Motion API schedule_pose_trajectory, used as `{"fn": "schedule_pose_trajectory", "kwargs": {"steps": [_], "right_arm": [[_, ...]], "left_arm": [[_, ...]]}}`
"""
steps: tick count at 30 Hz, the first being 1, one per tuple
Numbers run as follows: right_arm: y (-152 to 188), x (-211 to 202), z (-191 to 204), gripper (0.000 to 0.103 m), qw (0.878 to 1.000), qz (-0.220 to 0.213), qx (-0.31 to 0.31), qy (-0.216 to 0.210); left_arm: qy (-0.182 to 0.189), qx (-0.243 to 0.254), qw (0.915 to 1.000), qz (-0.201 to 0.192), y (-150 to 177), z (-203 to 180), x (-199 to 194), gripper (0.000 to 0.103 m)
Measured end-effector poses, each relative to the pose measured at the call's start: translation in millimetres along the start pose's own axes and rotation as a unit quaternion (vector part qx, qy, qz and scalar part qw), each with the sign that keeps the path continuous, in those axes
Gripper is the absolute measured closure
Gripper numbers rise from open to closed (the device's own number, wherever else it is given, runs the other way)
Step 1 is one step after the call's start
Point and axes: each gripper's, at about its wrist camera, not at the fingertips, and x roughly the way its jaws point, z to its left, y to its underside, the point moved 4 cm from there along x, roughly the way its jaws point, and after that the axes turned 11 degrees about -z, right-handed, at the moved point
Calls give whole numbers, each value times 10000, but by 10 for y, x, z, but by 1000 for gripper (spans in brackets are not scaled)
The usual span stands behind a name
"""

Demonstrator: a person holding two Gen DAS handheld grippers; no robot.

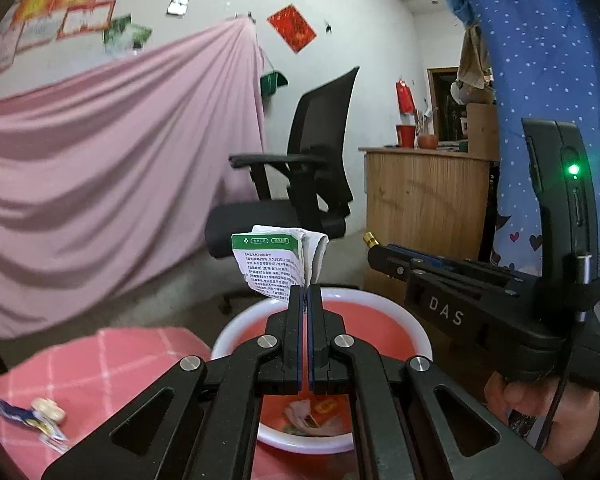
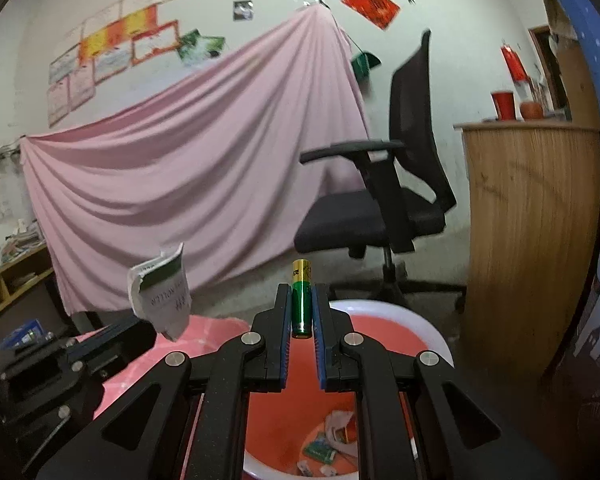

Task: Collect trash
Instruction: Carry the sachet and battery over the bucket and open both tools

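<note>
Here the left hand-held gripper pinches a light, floppy paper packet by its edge — the right hand-held gripper clamps a stiff, smooth battery mid-body.

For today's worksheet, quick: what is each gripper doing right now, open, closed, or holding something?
Left gripper: closed on a crumpled paper packet.
Right gripper: closed on a green and gold battery.

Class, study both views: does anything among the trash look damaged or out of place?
The paper packet pinched in the left tool is torn and crumpled. A few scraps lie on the pink checked cloth, outside the red basin. The battery in the right tool looks undamaged.
</note>
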Motion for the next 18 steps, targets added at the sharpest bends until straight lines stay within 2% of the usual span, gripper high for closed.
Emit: {"fn": "schedule_pose_trajectory", "kwargs": {"steps": [8, 18], "right_arm": [[152, 165, -182, 94, 9980, 554, 243, 202], [287, 277, -285, 94, 9939, 1006, 260, 362]], "left_arm": [[157, -569, 9968, 548, 86, 50, 298, 103], [273, -960, 9887, 1118, 207, 130, 484, 102]]}}
